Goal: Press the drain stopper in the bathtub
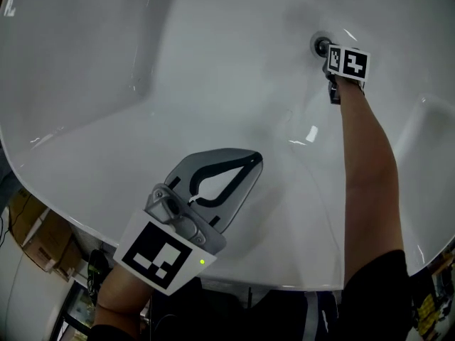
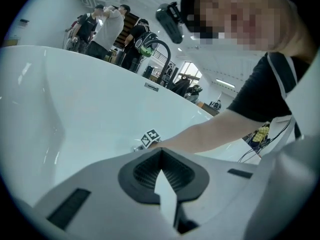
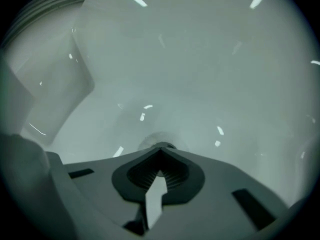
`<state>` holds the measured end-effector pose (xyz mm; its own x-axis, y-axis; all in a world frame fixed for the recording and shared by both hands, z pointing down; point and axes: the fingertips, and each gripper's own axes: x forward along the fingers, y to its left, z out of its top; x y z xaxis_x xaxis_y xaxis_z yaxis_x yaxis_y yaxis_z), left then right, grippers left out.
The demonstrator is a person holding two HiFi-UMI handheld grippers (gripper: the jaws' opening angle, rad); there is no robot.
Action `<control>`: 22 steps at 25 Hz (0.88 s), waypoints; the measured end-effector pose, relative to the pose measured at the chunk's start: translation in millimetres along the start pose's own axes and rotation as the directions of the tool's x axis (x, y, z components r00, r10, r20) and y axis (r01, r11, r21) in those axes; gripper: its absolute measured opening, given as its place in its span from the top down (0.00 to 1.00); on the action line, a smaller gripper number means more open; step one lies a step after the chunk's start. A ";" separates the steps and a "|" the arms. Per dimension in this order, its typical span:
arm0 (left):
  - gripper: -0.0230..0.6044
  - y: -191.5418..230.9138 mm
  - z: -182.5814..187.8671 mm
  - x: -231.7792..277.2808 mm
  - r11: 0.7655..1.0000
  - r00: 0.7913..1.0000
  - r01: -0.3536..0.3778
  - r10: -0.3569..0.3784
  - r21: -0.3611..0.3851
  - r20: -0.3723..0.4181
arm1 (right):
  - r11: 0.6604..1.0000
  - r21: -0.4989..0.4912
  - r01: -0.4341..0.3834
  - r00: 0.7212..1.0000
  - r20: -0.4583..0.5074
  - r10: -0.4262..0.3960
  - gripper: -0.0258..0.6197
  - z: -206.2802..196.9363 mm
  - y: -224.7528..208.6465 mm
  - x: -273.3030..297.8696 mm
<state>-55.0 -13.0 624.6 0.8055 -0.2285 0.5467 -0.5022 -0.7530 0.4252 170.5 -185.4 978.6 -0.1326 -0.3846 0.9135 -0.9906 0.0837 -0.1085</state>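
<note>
Drain stopper (image 1: 321, 45) sits low in the floor of the white bathtub (image 1: 178, 62), at the far end from the person, and this explains the long reach: the right forearm (image 1: 362, 155) stretches fully over the rim and down the slope, so that the right gripper (image 1: 328, 55) arrives at the stopper with its tips in front. In the right gripper view the dark round stopper (image 3: 159, 144) shows directly behind the tips of the right gripper (image 3: 160, 156). They are at least very near to it, but I cannot say for sure that they touch it. The jaws of this claw are brought together; only the diamond-shaped hollow between the ribbed pads remains, and nothing is inside it. This seems sensible to me, because a closed claw makes one firm point for pushing, while an opened one could slip on both sides of the small stopper. I judge that the press is about to begin or is just beginning, and the push should go straight down onto the middle of the stopper. The left gripper (image 1: 250, 163) is well apart from the drain, held above the near side of the tub, probably to keep out of the way. Its jaws (image 2: 160, 151) are also together and hold nothing.
</note>
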 end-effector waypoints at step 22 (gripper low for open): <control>0.95 -119.3 159.3 -134.4 0.997 0.992 0.018 -0.007 -0.081 0.125 | 0.950 0.103 -0.295 0.825 0.530 0.198 0.94 72.1 97.5 -557.4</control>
<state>-53.3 9.3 385.5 0.8422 -0.2986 0.4489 -0.5119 -0.7043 0.4918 145.3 -29.1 430.5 -0.3241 -0.7877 0.5240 -0.9056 0.0981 -0.4126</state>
